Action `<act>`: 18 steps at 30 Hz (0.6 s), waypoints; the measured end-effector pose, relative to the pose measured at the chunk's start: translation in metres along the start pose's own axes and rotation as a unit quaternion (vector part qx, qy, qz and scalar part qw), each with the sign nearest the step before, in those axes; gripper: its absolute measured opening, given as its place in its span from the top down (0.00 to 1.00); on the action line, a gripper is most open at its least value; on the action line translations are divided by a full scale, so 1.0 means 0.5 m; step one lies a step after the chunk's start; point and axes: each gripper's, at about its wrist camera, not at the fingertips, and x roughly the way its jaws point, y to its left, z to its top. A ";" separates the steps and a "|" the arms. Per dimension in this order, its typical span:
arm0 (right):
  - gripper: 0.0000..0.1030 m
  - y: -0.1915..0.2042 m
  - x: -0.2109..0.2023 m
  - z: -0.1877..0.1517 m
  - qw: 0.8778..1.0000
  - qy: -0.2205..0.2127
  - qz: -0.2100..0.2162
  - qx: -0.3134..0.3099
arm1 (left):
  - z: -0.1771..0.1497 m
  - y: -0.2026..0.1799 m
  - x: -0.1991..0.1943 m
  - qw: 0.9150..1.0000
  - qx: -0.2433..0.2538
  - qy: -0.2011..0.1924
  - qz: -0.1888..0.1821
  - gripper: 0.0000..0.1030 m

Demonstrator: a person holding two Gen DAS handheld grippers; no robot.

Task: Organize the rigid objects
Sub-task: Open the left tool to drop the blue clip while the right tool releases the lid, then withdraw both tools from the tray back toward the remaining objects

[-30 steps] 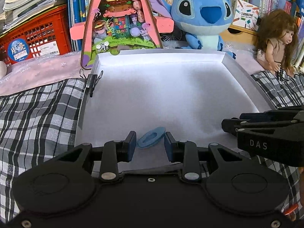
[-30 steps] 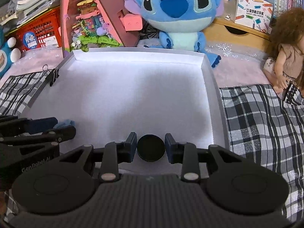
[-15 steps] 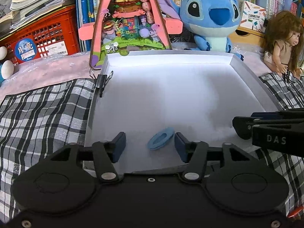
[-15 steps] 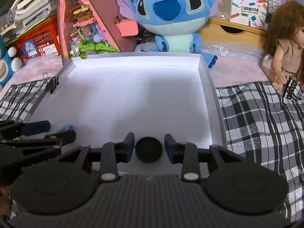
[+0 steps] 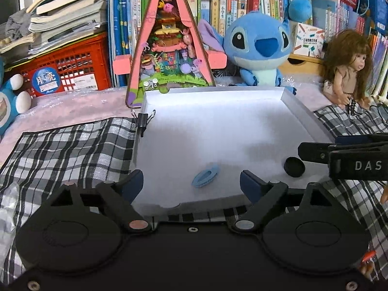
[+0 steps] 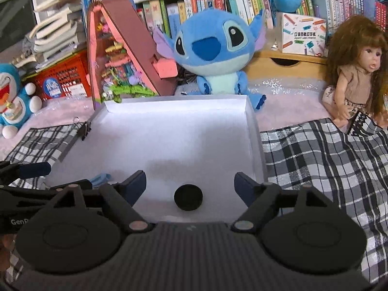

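A blue oval clip (image 5: pixel 205 175) lies on the floor of the white tray (image 5: pixel 303 115) near its front edge. My left gripper (image 5: pixel 191 184) is open and empty, with its jaws wide on either side of the clip. A black round disc (image 6: pixel 188 197) lies in the tray (image 6: pixel 254 131) near the front. My right gripper (image 6: pixel 190 185) is open and empty around it. The disc also shows in the left wrist view (image 5: pixel 294 167), beside the right gripper's fingers (image 5: pixel 315 151). The clip (image 6: pixel 100 179) is partly hidden behind the left gripper's fingers (image 6: pixel 34 169).
The tray rests on a plaid cloth (image 5: pixel 60 150). A black binder clip (image 5: pixel 143 121) grips the tray's left rim. Behind stand a pink triangular toy house (image 5: pixel 169 48), a blue plush (image 5: pixel 259 48), a doll (image 5: pixel 346 68), a red crate (image 5: pixel 65 70) and bookshelves.
Both grippers opened and let go: the blue clip and the black disc now lie in the tray. Both grippers pulled back and rose a little.
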 end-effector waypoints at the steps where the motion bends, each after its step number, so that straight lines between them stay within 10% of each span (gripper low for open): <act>1: 0.13 -0.001 -0.007 -0.002 1.000 -0.003 0.002 0.002 | -0.004 0.002 -0.009 1.000 -0.001 -0.002 -0.003 0.16; 18: 0.06 0.028 -0.124 -0.085 0.997 -0.052 0.027 -0.039 | -0.116 -0.014 -0.131 0.999 -0.003 -0.023 -0.040 0.15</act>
